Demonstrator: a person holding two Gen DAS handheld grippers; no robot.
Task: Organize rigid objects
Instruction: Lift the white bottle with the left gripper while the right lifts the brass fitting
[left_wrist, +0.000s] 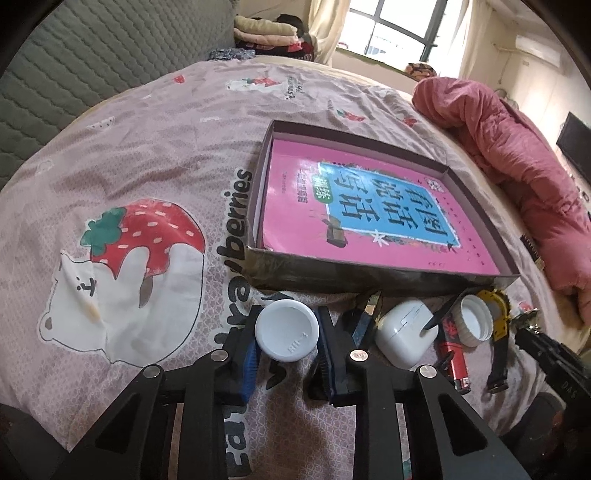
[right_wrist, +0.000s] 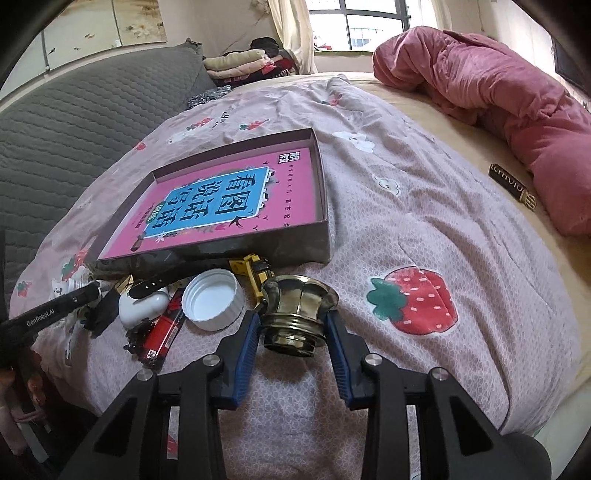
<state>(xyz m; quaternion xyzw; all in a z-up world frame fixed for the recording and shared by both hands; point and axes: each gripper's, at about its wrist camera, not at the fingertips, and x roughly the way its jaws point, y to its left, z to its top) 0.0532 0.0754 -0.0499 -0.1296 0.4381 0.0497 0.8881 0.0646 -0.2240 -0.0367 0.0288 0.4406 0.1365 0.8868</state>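
Observation:
A shallow dark box (left_wrist: 258, 195) (right_wrist: 325, 206) with a pink book (left_wrist: 369, 206) (right_wrist: 221, 206) in it lies on the bed. My left gripper (left_wrist: 286, 332) is shut on a white round jar (left_wrist: 286, 328) just in front of the box. My right gripper (right_wrist: 293, 325) is shut on a brass knob (right_wrist: 297, 310) near the box's front corner. Between them lie a white earbud case (left_wrist: 404, 332) (right_wrist: 142, 306), a white ribbed lid (left_wrist: 474, 319) (right_wrist: 212, 297), a red lighter (left_wrist: 454, 362) (right_wrist: 162, 332), a yellow watch (left_wrist: 496, 314) (right_wrist: 253, 273) and black clips (left_wrist: 369, 310).
The bed has a pink strawberry-print quilt (left_wrist: 129, 166) (right_wrist: 424, 221). A rolled red duvet (left_wrist: 517, 155) (right_wrist: 498, 85) lies at the far right. A small dark labelled box (right_wrist: 511, 186) sits beside it. A grey quilted headboard (right_wrist: 74, 122) stands to the left.

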